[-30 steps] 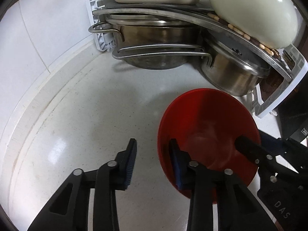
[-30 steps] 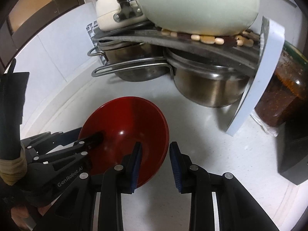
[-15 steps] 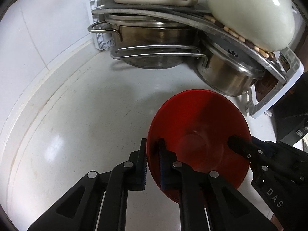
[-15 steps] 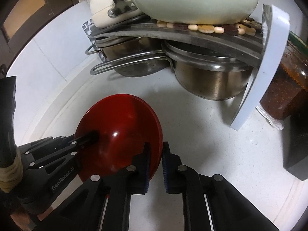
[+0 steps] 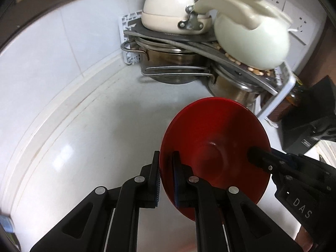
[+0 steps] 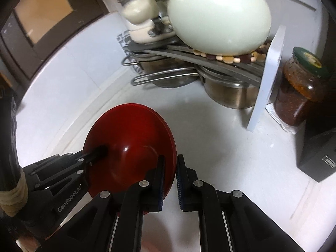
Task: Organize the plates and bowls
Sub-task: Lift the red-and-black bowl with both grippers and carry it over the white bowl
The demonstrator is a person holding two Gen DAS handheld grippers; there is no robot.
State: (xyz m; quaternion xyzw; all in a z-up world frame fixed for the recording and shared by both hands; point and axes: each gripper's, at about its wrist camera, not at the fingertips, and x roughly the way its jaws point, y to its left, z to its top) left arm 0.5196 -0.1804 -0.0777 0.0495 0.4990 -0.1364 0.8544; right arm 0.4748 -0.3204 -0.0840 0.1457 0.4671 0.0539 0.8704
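While the white speckled countertop (image 5: 88,147) fills the left of the frame, smooth and glossy, the left gripper (image 5: 166,174) at lower centre is pinching the thin rim of the red bowl (image 5: 216,145) between its ribbed blue pads. This bowl is round, shiny and tilted, held above the counter. At its right rim the right gripper (image 6: 170,178) pinches it too. In the upper middle, steel pots (image 5: 174,71) with wire handles sit under a grey curved shelf (image 5: 189,42). On it rest a cream pot (image 5: 168,16) and a pale green round lid (image 5: 252,40). At far right of the right wrist view stands a glass jar (image 6: 302,88) with dark red content.
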